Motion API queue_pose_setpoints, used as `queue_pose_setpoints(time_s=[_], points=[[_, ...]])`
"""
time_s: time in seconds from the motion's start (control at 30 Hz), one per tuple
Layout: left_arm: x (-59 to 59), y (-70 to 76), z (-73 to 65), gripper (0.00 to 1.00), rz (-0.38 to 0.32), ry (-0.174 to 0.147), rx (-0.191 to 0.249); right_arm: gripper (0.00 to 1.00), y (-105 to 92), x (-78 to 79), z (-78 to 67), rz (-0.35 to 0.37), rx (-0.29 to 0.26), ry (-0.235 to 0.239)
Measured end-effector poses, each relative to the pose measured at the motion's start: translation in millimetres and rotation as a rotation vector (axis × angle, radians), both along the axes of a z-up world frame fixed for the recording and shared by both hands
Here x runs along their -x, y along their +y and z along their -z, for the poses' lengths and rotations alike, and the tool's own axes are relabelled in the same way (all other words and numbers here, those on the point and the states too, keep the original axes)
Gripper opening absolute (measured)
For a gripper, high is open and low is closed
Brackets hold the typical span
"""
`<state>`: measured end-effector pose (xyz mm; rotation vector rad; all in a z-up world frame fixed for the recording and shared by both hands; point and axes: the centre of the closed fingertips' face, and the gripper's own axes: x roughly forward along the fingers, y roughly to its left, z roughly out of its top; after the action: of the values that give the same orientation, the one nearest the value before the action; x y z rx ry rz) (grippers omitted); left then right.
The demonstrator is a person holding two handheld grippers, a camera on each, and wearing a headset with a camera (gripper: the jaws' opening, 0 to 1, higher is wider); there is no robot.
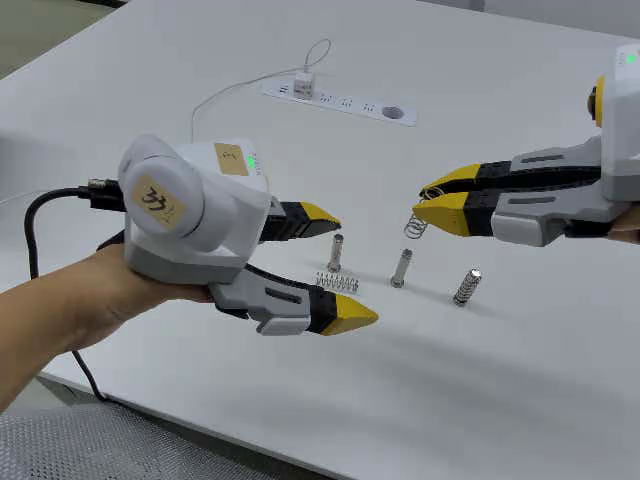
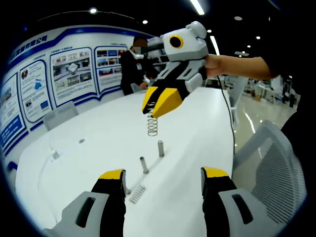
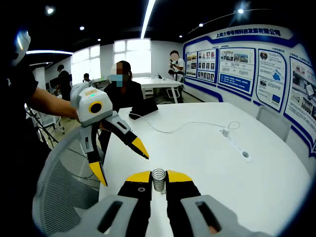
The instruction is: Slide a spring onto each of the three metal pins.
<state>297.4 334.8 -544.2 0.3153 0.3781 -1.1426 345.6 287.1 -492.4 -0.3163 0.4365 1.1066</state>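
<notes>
- While the white table (image 1: 300, 420) spans the whole frame, its smooth top looks slippery, so anything knocked over would likely roll away.
- The left gripper (image 1: 345, 266), in the left half, has its yellow-tipped jaws spread wide with nothing between them. They bracket the nearest pin and a spring lying flat, and a careless sweep could topple or scatter either.
- The right gripper (image 1: 436, 203), at the right edge, is clamped on the top coil of the held spring (image 1: 416, 226).
- Three metal pins stand upright in a row just below centre. The left pin (image 1: 335, 252) and the middle pin (image 1: 401, 268) are bare. The right pin (image 1: 474, 273) already wears a fitted spring (image 1: 464, 291).
- The held spring dangles near centre, above and just right of the middle pin. Its loose lower end could miss the pin's tip, snag, and tip the pin over, and the thin grip may let it flick free.
- The loose spring (image 1: 337, 282) lies flat just beside the left pin's foot.
</notes>
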Motion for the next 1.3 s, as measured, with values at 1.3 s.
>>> queue_pose_setpoints(time_s=[1.3], points=[[-22.8, 66.8, 27.0, 1.0, -0.232, 0.027, 0.001, 0.11, -7.7, -42.9, 87.8, 0.202, 0.036, 0.088]])
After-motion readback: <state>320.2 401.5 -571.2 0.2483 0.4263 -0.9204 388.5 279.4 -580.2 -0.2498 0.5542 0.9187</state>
